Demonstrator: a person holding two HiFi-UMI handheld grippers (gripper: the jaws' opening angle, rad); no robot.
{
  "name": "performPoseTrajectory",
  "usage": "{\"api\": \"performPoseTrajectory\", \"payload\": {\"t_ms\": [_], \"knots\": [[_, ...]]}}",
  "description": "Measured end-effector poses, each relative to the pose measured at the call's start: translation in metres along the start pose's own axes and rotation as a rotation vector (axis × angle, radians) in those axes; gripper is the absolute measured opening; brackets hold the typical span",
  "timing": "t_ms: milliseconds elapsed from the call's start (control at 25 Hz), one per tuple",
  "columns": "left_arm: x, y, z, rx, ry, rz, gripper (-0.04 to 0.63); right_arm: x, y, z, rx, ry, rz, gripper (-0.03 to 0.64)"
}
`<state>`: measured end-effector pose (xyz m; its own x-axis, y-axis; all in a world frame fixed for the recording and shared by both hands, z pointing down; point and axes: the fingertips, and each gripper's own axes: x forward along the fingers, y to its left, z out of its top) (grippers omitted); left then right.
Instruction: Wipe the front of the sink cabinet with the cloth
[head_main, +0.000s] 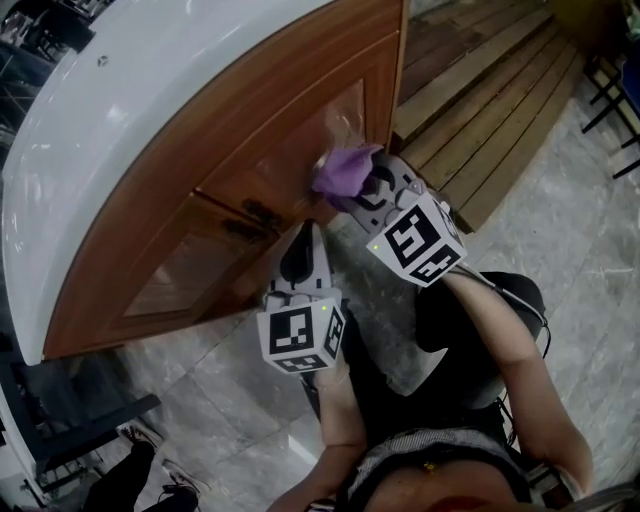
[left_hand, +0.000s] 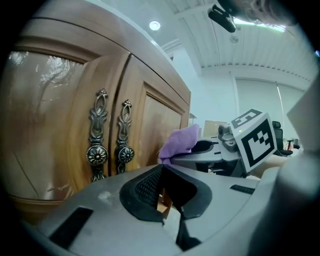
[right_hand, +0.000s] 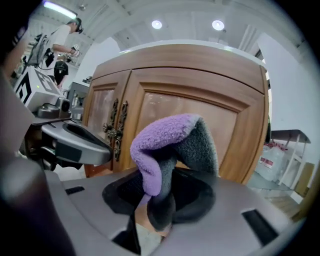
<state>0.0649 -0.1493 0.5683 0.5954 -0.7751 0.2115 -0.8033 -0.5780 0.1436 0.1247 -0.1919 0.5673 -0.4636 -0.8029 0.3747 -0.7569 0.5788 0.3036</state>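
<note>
Right gripper (right_hand: 159, 202) fingers clamped on cloth (right_hand: 167, 145), its far end against door (head_main: 300, 130). Left gripper (left_hand: 167, 202) fingers together, empty; handles (left_hand: 107, 150) ahead-left.

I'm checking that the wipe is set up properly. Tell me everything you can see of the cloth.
The cloth is a fluffy rag that looks like microfibre, purple on one face and grey on the other. It is folded into a bunched hump. Its lower end is clamped between the jaws of the right hand-held gripper, and the rest stands up beyond them. In the head view it sits against a wooden cabinet door panel and seems to touch the wood, though contact is not certain.
</note>
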Motion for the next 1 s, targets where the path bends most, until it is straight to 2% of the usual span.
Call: {"api": "performPoseTrajectory", "payload": {"t_ms": [200, 360, 560, 1000], "knots": [[-0.013, 0.022, -0.003, -0.012, 0.002, 0.054, 0.000, 0.017, 0.049, 0.003, -0.037, 0.008, 0.114, 0.183], [-0.020, 0.030, -0.007, -0.018, 0.007, 0.073, 0.000, 0.029, 0.074, -0.007, -0.070, 0.040, 0.163, 0.183], [-0.028, 0.039, -0.010, -0.024, 0.013, 0.091, 0.000, 0.044, 0.087, -0.002, -0.086, 0.037, 0.179, 0.183], [-0.030, 0.048, -0.008, -0.020, 0.012, 0.096, 0.000, 0.056, 0.086, 0.003, -0.115, 0.049, 0.185, 0.189]]}}
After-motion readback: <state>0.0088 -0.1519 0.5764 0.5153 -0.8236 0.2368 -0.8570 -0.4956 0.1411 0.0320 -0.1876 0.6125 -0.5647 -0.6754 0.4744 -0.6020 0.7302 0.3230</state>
